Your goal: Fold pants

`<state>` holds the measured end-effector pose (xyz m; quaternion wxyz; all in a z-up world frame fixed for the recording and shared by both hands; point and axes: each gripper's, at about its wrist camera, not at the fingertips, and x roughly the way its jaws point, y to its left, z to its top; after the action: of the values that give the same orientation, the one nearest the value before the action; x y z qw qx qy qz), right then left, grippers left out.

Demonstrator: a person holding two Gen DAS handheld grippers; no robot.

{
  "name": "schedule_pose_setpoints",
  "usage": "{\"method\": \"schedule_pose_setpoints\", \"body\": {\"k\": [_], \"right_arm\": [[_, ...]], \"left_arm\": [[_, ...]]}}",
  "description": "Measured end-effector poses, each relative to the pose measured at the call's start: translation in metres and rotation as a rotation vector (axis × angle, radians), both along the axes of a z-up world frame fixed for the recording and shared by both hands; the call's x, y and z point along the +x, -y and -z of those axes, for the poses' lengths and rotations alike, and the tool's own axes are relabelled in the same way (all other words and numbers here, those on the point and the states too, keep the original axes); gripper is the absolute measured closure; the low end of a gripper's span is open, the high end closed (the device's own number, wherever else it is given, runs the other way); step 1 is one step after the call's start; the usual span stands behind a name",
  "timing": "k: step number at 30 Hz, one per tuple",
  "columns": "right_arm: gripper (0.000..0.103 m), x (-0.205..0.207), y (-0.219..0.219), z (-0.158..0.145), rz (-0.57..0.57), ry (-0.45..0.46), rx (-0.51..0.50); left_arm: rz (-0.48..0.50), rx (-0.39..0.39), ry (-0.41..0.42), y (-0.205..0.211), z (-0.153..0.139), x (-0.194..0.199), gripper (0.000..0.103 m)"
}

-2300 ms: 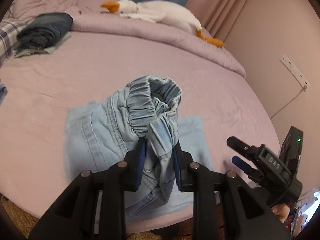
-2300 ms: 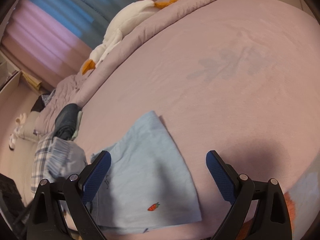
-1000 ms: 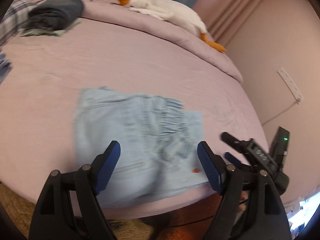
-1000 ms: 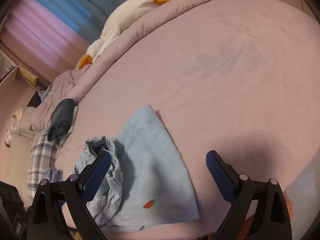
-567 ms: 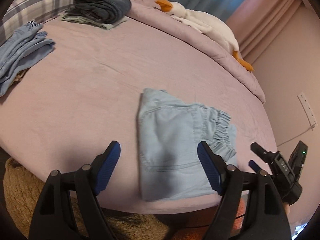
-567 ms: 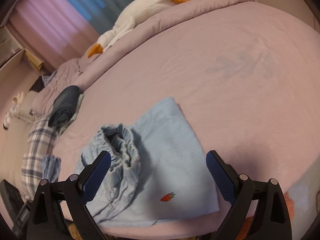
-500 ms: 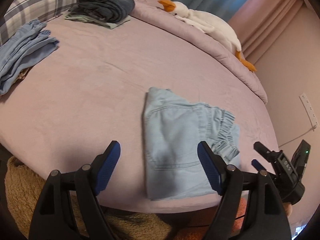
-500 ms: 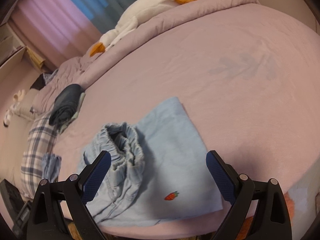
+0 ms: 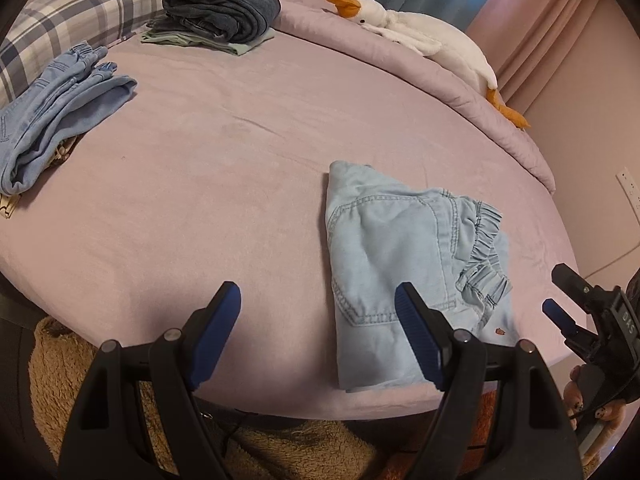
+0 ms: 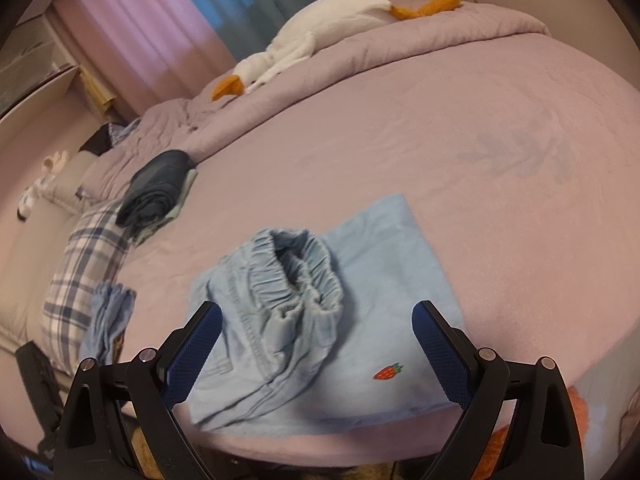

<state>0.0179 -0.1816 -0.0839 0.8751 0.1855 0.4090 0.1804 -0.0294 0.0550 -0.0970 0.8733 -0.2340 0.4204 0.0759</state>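
Light blue denim pants [image 9: 404,256] lie folded on the pink bed near its front edge, elastic waistband on top toward the right. They also show in the right wrist view [image 10: 320,304], with a small strawberry patch. My left gripper [image 9: 320,328] is open and empty, above the bed edge just left of the pants. My right gripper [image 10: 316,344] is open and empty, hovering at the pants' near edge; it also shows at the far right of the left wrist view [image 9: 560,296].
A blue jeans pile [image 9: 56,112] lies at the left. Folded dark jeans [image 9: 224,8] sit on green cloth at the back, by a plaid pillow [image 9: 72,12]. A white goose plush [image 9: 424,40] lies on the rolled duvet. A brown rug [image 9: 280,448] lies below the bed edge.
My left gripper let go of the waistband, opened and pulled back to the left. The pants now lie folded on the bed. The right gripper stayed open and shifted slightly.
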Motion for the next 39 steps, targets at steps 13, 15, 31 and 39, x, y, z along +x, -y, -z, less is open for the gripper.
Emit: {"method": "schedule_pose_setpoints", "body": {"k": [13,15,31,39], "right_arm": [[0.001,-0.003,-0.023,0.003,-0.07,-0.022,-0.017],[0.001,-0.003,-0.029,0.004,-0.08,-0.017,-0.031],[0.019,0.04,-0.06,0.054,-0.055,-0.08,-0.046],[0.067,0.022,-0.071,0.038,-0.076,0.013,-0.157]], "left_arm": [[0.026,0.002,-0.056,-0.001,0.017,0.003,0.023],[0.027,-0.001,-0.056,0.0,0.018,0.002,0.023],[0.032,-0.03,-0.085,-0.001,0.03,0.005,0.022],[0.049,-0.034,-0.096,0.004,0.032,0.01,0.022]]}}
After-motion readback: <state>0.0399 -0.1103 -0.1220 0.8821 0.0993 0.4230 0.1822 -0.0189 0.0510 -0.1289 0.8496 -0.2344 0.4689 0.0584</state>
